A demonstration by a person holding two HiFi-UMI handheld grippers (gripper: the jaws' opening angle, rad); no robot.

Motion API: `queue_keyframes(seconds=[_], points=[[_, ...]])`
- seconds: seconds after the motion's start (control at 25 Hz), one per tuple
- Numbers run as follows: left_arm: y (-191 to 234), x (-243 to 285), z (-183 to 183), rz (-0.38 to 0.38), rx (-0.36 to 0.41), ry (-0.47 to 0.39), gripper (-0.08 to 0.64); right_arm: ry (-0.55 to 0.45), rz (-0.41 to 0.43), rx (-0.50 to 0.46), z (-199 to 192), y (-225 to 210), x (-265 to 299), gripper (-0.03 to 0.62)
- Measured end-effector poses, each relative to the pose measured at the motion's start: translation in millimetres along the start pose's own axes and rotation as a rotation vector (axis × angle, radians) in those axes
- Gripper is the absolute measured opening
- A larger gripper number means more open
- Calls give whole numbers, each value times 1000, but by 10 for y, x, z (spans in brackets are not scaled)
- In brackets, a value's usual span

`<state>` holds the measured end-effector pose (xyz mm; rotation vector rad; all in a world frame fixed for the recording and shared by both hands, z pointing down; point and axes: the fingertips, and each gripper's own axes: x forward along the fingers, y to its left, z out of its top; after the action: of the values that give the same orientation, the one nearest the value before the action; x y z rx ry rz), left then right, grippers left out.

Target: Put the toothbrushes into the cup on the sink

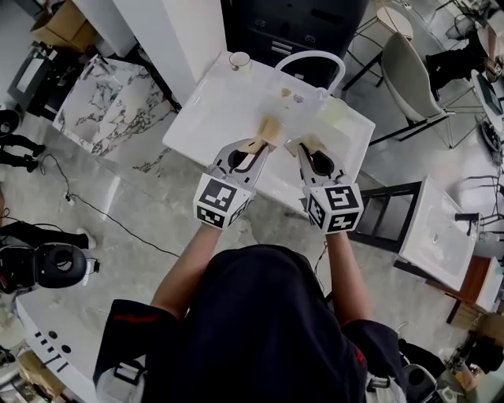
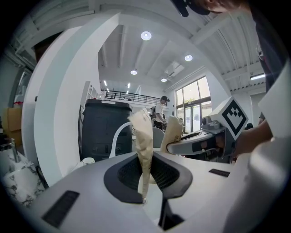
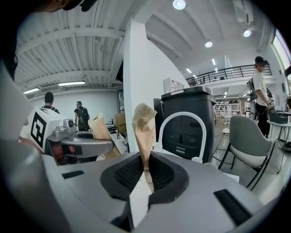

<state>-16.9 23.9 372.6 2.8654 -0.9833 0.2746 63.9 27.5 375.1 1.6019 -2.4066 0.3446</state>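
A small white cup (image 1: 239,61) stands at the far left corner of the white sink top (image 1: 213,110); it also shows in the left gripper view (image 2: 88,160). My left gripper (image 1: 266,135) is shut on a tan paper packet (image 2: 144,145) that sticks up between its jaws. My right gripper (image 1: 302,146) is shut on a second tan packet (image 3: 144,132). Both grippers hover side by side over the sink's near half, well short of the cup. What is inside the packets is hidden.
A white arched faucet (image 1: 311,59) rises at the sink's back. Behind it stands a dark cabinet (image 1: 291,24). A grey chair (image 1: 413,71) sits at right, a marble slab (image 1: 102,102) at left, and another white basin (image 1: 437,228) on a black frame at near right.
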Motion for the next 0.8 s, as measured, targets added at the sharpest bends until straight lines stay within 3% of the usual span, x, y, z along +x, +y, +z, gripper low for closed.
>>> queue_keyframes(seconds=[0.36,0.8], points=[[310,-30,-130,-42,-20,16,48,15,-29,12,8,177,277,54],[211,99,-200,-104,-37,28,48,32,-84,27,-104,11,209,54]])
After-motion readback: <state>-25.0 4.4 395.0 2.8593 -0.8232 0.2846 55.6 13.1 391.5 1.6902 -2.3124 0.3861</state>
